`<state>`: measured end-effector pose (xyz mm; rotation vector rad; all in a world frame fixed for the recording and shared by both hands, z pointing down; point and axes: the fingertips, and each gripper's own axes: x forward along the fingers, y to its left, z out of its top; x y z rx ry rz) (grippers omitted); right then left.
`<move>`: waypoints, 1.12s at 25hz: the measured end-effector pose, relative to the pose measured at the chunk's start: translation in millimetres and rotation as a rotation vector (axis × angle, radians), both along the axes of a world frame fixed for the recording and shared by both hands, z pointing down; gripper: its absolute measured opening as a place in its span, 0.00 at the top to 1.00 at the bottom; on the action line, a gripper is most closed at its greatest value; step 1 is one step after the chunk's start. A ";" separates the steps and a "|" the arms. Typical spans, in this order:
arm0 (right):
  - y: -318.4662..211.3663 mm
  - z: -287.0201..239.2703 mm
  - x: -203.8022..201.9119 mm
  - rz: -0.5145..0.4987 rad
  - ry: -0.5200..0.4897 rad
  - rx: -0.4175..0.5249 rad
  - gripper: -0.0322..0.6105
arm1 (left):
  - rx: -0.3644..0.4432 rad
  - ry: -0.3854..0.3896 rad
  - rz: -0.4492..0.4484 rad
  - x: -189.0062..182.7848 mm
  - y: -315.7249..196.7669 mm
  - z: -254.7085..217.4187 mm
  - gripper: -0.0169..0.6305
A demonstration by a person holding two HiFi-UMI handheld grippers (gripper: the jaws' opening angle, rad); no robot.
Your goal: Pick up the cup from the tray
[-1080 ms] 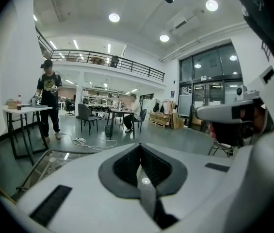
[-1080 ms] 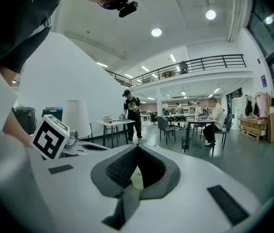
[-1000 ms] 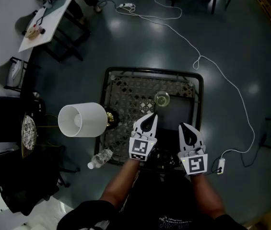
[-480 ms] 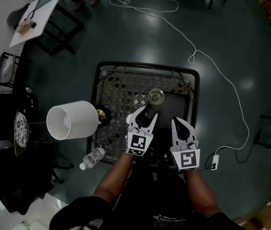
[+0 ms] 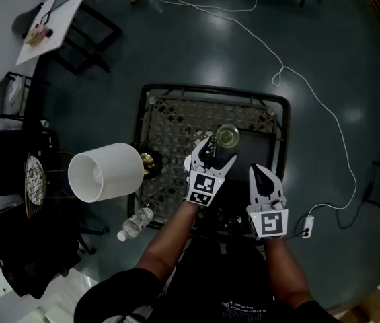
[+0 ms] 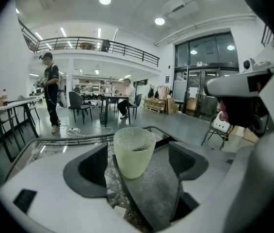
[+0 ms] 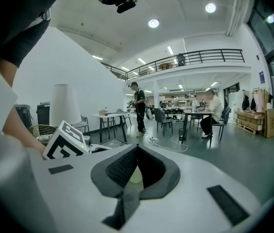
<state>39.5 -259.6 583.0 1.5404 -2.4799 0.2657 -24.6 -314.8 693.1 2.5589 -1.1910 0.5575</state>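
Note:
A pale green, dimpled cup stands upright at the far left corner of a dark tray on the black mesh table. My left gripper reaches toward the cup, just short of it, and its jaws are opening. In the left gripper view the cup stands between the tips of the left gripper, and neither pad touches it. My right gripper hangs nearer the table's front edge, shut and empty. In the right gripper view the shut right gripper hides most of the cup.
A white lamp shade stands left of the table. A plastic bottle lies on the floor beside it. A white cable runs to a power strip at the right. A wicker basket sits far left. A person stands in the background.
My left gripper has moved forward toward the cup and its jaws have spread from shut to wide. The right gripper stays shut near the front edge.

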 end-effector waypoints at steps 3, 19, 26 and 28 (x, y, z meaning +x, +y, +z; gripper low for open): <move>0.0 4.1 -1.7 -0.002 0.002 -0.003 0.94 | -0.007 -0.015 0.004 1.2 -10.3 9.3 0.38; 10.1 15.0 -7.9 -0.034 -0.011 -0.031 0.94 | -0.023 -0.093 0.058 21.2 -39.3 42.7 0.33; 12.4 17.3 -3.2 -0.014 -0.020 -0.040 0.94 | 0.001 -0.101 0.078 29.1 -48.0 41.4 0.34; 13.2 17.1 -2.3 -0.012 -0.018 -0.039 0.94 | 0.001 -0.098 0.077 29.3 -47.8 41.8 0.36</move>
